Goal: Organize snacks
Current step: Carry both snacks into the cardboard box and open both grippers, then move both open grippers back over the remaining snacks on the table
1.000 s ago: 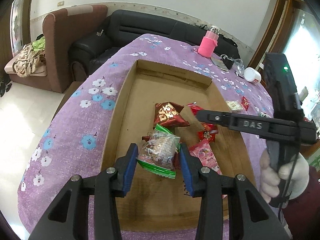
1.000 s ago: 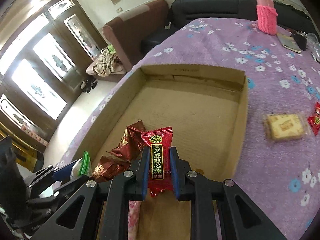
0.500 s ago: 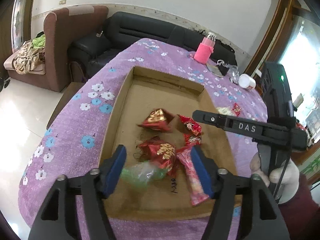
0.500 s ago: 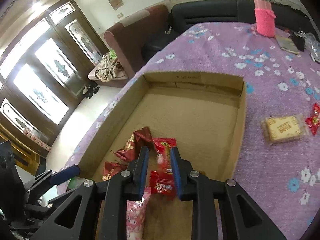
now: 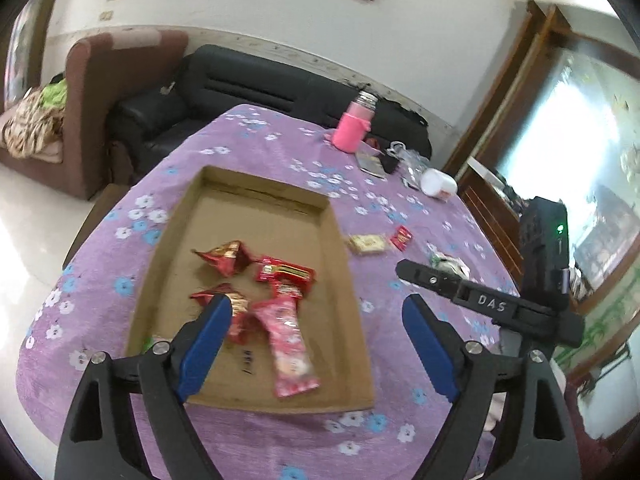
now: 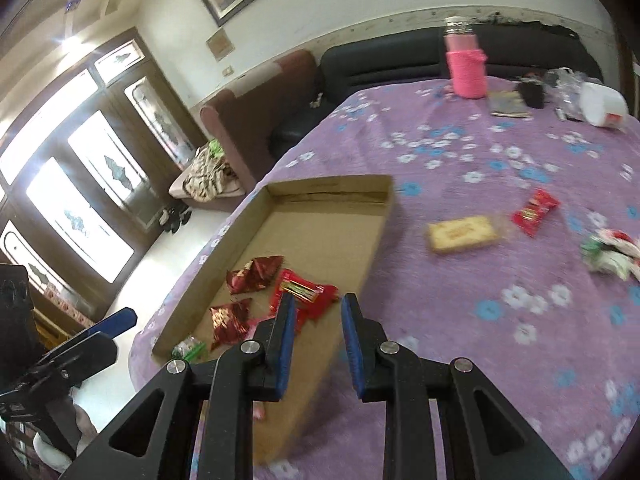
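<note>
Snacks [image 5: 280, 280] lie in the box [image 5: 344, 264], more on the surface [image 6: 480, 300], while the left hand-held gripper [image 5: 316, 320], jaws just opening, and the right hand-held gripper [image 6: 318, 316], jaws narrowly parted, grasp nothing.

Matt cardboard tray [image 5: 344, 264], seemingly glossy foil wrappers [image 5: 224, 256]

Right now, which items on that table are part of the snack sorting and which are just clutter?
Job:
cardboard tray
red foil snacks in the tray
pink candy pack in the tray
biscuit pack on the cloth
small red packet on the cloth

Clutter:
pink bottle
white cup
black pouch
</note>
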### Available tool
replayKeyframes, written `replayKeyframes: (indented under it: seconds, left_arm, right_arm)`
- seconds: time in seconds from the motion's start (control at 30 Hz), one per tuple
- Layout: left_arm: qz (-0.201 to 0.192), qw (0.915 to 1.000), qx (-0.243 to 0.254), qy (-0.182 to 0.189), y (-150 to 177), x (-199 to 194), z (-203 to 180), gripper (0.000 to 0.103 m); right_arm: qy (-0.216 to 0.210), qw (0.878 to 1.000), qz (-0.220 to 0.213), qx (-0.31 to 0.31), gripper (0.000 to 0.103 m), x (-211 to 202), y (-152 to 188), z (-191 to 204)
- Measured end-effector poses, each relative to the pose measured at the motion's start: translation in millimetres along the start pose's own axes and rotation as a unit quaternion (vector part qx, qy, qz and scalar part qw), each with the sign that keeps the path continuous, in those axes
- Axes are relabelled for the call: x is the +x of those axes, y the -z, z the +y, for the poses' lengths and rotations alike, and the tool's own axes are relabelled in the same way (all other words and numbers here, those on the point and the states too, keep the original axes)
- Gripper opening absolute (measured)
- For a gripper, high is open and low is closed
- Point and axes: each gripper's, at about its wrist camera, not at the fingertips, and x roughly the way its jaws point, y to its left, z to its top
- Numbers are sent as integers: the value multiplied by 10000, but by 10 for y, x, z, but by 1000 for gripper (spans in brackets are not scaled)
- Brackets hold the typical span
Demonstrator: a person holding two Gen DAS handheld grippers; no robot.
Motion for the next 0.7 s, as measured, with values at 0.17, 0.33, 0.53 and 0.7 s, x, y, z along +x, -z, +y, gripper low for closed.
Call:
replayKeyframes:
  seconds: [0.17, 0.33, 0.53, 0.7]
  left_arm:
    - [53, 9987, 152, 475, 41, -71, -364, 86]
    - [-61, 9962, 504, 711, -22, -306, -759, 86]
    - [-415, 9917, 844, 875, -291, -754, -1133, 86]
    - [-703, 9862, 1092, 1023, -515, -1183, -1402, 87]
  right_arm:
    - [51, 9991, -320, 291, 26, -431, 76, -267]
    - [181, 9971, -593, 436, 25, -820, 101, -452]
    - [384, 9928, -1027, 482, 25, -1457, 46, -626]
    - [479, 9826, -1691, 602, 25, -2204, -106, -730]
